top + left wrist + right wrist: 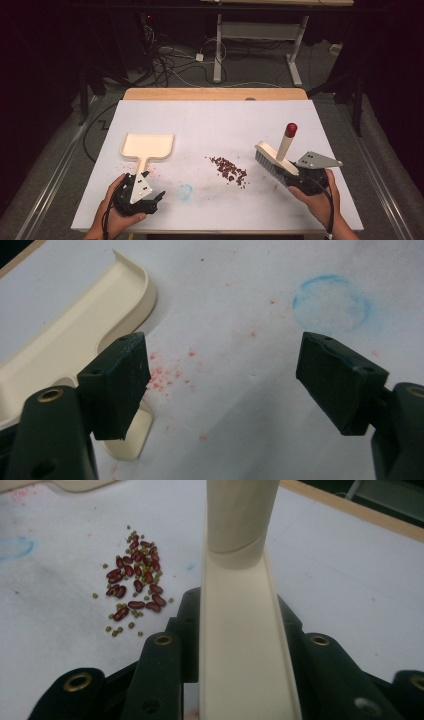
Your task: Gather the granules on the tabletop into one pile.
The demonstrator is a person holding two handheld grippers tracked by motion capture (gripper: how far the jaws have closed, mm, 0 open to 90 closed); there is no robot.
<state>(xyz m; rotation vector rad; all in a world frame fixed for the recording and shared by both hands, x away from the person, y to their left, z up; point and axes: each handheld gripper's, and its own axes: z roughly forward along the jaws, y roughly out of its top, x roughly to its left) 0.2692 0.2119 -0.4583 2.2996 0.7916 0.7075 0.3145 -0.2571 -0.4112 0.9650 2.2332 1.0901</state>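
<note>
A cream dustpan (147, 146) lies flat at the left of the white board, its handle pointing toward me. My left gripper (149, 194) rests by the handle's end, open. Its jaws stand wide apart, and the end of the dustpan's handle (131, 441) lies under one of them with nothing gripped. A small pile of red beans and tiny green ones (229, 170) lies mid-board. My right gripper (296, 178) is shut on a cream hand brush (272, 161) with a red-tipped handle (290, 129), held just right of the pile. The brush's back (240, 645) sits clamped between the jaws, beside the beans (134, 582).
A faint blue ring (185, 191) and reddish specks (162, 377) stain the white board (215, 120). The board's wooden table edge (215, 93) shows at the back. Beyond it are cables and a table frame (218, 50) on the floor.
</note>
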